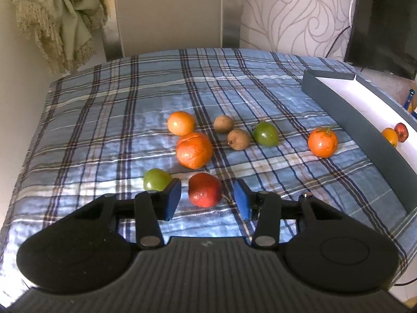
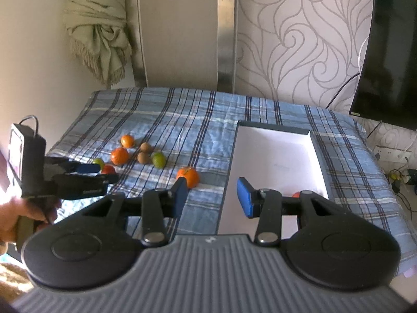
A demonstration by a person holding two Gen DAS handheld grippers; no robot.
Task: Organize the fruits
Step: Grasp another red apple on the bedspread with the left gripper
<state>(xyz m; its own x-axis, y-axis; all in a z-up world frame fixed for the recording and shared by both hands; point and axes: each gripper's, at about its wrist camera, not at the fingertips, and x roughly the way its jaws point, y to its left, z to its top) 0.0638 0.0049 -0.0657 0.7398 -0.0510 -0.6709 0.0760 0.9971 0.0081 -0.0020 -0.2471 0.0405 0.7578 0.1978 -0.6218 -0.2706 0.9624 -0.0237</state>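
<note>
Loose fruits lie on the plaid cloth [image 1: 104,117]. A red fruit [image 1: 205,190] sits between the blue pads of my left gripper [image 1: 207,198], with a gap on each side, so the jaws are open. A green fruit [image 1: 155,180] lies just left of the left pad. Beyond are a large orange [image 1: 194,150], a smaller orange [image 1: 181,123], two brown fruits [image 1: 223,124], another green fruit [image 1: 265,133] and a stemmed orange [image 1: 322,142]. My right gripper [image 2: 212,198] is open and empty over the near left edge of the box [image 2: 273,156].
The dark-walled, white-floored box [image 1: 333,104] holds an orange fruit [image 1: 390,136] and a red one [image 1: 401,131] at its near end. A hand [image 2: 15,216] holds the left gripper. A black screen [image 2: 391,52] and a hanging cloth [image 2: 99,31] stand behind.
</note>
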